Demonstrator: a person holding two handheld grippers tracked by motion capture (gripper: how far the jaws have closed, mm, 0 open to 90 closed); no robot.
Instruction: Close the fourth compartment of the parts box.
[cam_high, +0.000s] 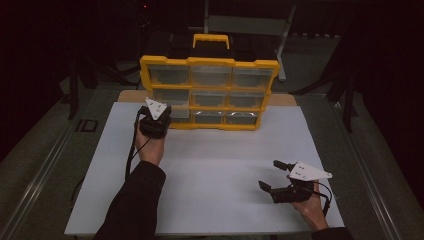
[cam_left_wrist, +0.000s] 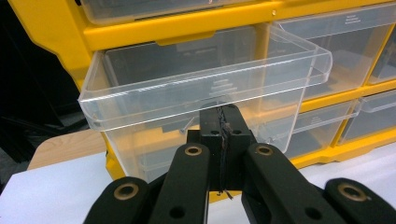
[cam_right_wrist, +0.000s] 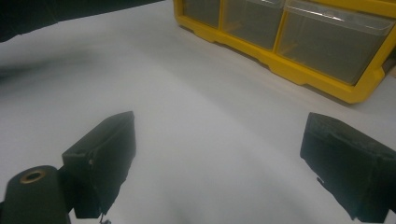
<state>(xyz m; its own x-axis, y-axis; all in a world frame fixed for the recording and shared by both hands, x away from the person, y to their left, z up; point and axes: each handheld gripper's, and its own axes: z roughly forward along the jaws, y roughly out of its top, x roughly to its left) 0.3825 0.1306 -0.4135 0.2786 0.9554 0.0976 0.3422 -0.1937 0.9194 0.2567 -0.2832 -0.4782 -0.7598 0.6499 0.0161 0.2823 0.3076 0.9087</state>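
The left tool (cam_left_wrist: 223, 122) has its jaws pressed together on the front pull tab of a clear plastic drawer (cam_left_wrist: 205, 88), at the middle of the drawer's front wall just below its rim. In the left gripper view the drawer stands partly drawn out of the yellow organiser (cam_high: 209, 92), toward the near side, directly above and beyond the jaw tips. In the high view this drawer sits at the left end of the organiser's bottom row, and the left tool (cam_high: 156, 121) is right against it.

The drawer is see-through, with a flared lip around its top and rounded front corners; whether anything lies in it I cannot tell.

The right tool (cam_high: 278, 176) rests on the white desk (cam_high: 215, 170) at the near right, well apart from the organiser, its jaws spread wide with nothing between them.
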